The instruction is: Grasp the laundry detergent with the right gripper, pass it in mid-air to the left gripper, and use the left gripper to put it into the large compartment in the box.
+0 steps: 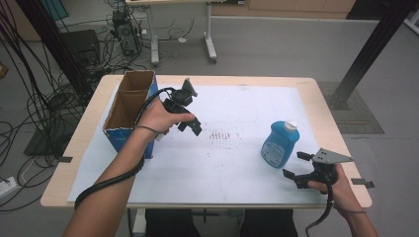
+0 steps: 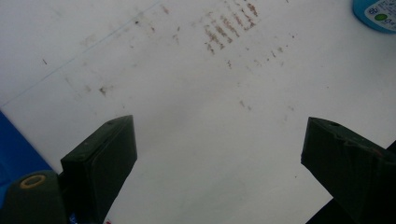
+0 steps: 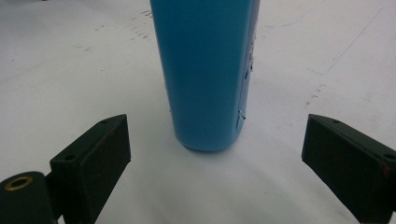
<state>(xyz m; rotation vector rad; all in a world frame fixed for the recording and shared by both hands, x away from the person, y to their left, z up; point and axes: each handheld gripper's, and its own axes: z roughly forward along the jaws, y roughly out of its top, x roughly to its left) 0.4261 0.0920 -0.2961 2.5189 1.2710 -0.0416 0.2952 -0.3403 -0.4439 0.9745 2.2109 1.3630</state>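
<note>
Surface: a wooden table (image 1: 321, 106) covered almost edge to edge by a white sheet (image 1: 247, 113). The sheet carries a patch of short brownish streaks (image 1: 220, 134) at mid-frame in the high view; the same marks sit at the upper middle of the left gripper view. Fainter scuffs and thin lines run elsewhere on it.

Room: grey floor, a bundle of black cables (image 1: 29, 74) down the left edge, a second table's legs (image 1: 210, 39) at top centre, a dark slanted post (image 1: 370, 54) at upper right.

Box (image 1: 129, 111): open cardboard, blue outside, standing at the left of the sheet. My left hand (image 1: 157, 117) is just beside it; I cannot tell if they touch.

Left gripper (image 1: 190, 106): held above the sheet, jaws wide apart, nothing between them.

Bottle (image 1: 280, 143): blue, white cap, upright at the right of the sheet. In the right gripper view it stands at centre, its top cut off by the frame. Label print is too small to read.

Right gripper (image 1: 296, 165): low at lower right, jaws spread, pointing at the bottle, near it but apart. My right hand (image 1: 336, 185) grips it from behind.

In the left gripper view, a blue sliver at the left edge is probably the box.
</note>
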